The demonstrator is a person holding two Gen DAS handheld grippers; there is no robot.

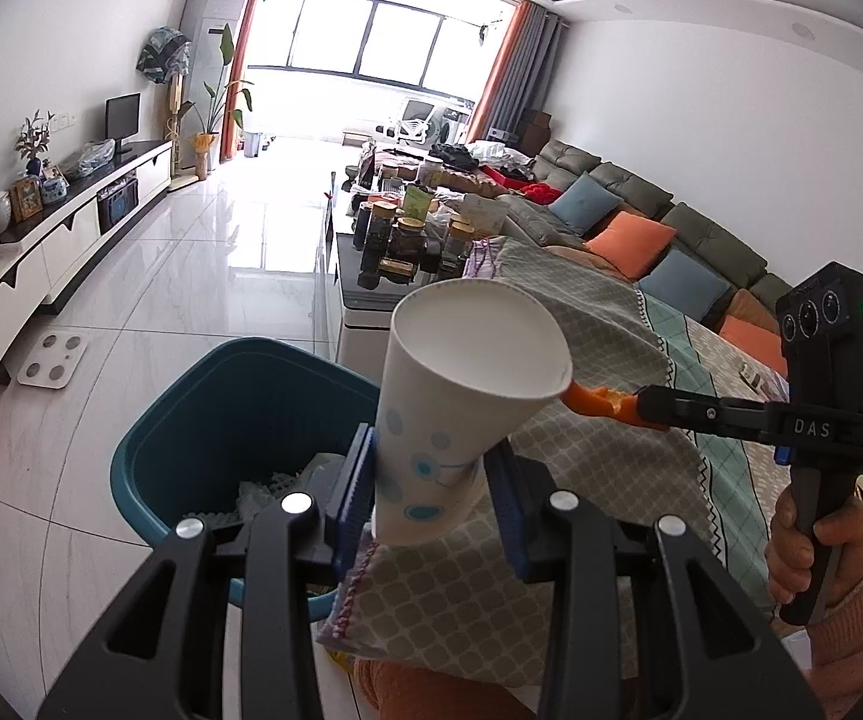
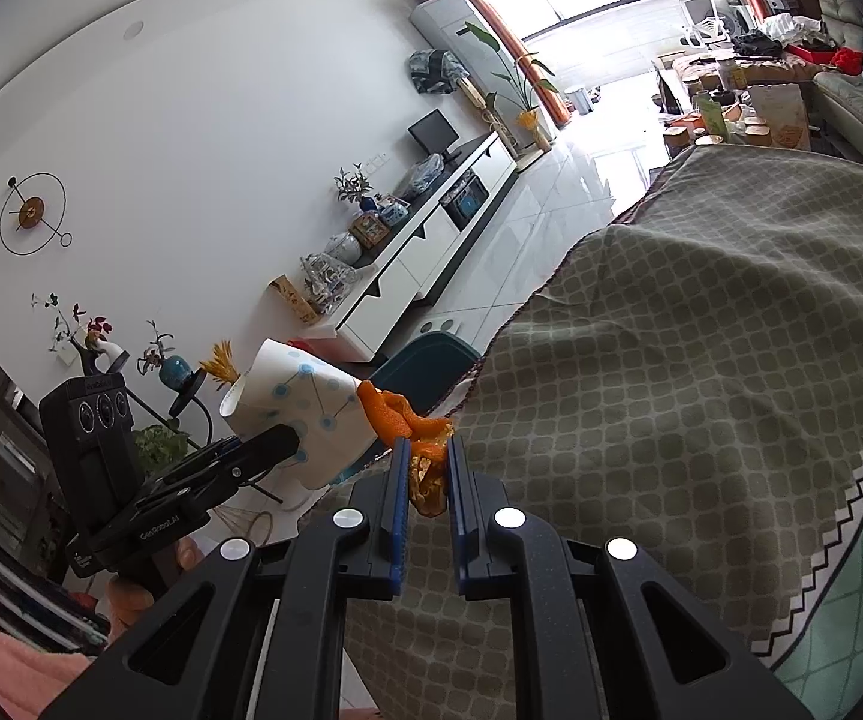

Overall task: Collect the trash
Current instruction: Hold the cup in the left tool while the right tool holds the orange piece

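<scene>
My left gripper (image 1: 431,480) is shut on a white paper cup (image 1: 461,384) with blue dots, squeezed near its base, mouth tilted up. The cup hangs at the table's edge, partly above a teal trash bin (image 1: 203,420) that holds crumpled white waste. My right gripper (image 2: 428,480) is shut on a piece of orange peel (image 2: 413,426). Seen from the left wrist, the peel (image 1: 596,399) touches the cup's rim. In the right wrist view the cup (image 2: 305,408) sits just left of the peel, with the bin (image 2: 431,354) behind it.
A table with a checked green-grey cloth (image 2: 701,390) fills the right. Beyond stand a cluttered coffee table (image 1: 407,228), a grey sofa with cushions (image 1: 641,222), a white TV cabinet (image 1: 71,222) and a bathroom scale (image 1: 53,360) on the glossy tile floor.
</scene>
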